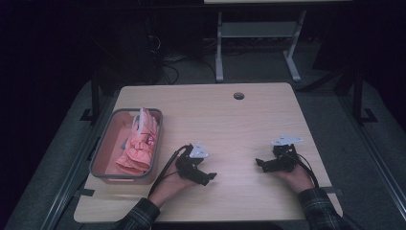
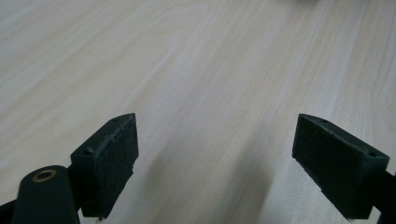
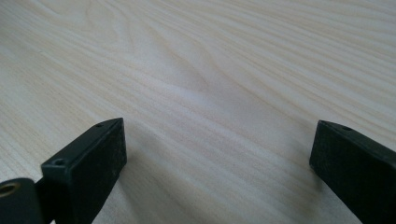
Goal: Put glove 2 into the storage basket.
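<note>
Jaws of both tools stand wide apart, nothing between them; bare wood grain shows in the gap in both gripper views.

Light wooden rectangular table [image 1: 249, 120]: round cable hole [image 1: 238, 96] near the far edge. Broad open surface across the middle and the far half.

Grey-rimmed rectangular plastic bin [image 1: 111, 178]: sits at the table's left edge, holding pink fabric gloves [image 1: 140, 143] piled along its right wall, one cuff rising above the rim. No readable writing on bin or gloves.

Left gripper [image 1: 207, 178]: low over the table near the front edge, just right of the bin, pointing right. Pads [image 2: 112, 163] dark, unmarked.

Right gripper [image 1: 261, 164]: near the front right, well apart from the left one, pointing left toward it.
</note>
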Demonstrator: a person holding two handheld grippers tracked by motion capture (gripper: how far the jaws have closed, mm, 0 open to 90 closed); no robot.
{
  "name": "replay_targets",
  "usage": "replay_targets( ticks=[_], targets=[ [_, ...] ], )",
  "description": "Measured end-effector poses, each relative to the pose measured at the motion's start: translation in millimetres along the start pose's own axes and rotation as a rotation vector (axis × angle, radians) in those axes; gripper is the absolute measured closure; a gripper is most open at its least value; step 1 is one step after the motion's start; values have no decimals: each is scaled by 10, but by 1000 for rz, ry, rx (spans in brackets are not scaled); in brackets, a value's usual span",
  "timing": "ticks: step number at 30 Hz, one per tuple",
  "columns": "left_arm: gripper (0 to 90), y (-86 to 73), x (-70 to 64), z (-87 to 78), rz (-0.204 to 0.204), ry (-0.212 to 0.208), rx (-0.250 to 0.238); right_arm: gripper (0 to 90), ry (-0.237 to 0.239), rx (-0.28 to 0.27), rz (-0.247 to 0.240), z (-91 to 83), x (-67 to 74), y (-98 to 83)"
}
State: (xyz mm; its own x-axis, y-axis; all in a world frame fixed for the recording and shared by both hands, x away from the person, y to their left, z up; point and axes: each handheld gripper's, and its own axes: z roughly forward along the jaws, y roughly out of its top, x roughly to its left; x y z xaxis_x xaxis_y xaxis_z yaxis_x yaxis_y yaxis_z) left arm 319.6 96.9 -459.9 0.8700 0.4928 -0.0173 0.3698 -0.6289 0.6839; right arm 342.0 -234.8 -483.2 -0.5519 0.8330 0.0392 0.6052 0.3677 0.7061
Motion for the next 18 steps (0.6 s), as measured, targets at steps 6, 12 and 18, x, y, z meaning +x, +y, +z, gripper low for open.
replay_targets(
  ticks=[6, 12, 18],
  targets=[
    [129, -38, -18, 65, 13, 9, 2, 34, 1, 0, -3, 0, -2, -1],
    [125, -78, -19, 119, 23, 23, -5, 34, 1, 0, -2, 0, -1, -1],
    [125, -133, 3, 133, 21, -4, -51, 34, 0, 0, -3, 0, 1, -1]
  ],
)
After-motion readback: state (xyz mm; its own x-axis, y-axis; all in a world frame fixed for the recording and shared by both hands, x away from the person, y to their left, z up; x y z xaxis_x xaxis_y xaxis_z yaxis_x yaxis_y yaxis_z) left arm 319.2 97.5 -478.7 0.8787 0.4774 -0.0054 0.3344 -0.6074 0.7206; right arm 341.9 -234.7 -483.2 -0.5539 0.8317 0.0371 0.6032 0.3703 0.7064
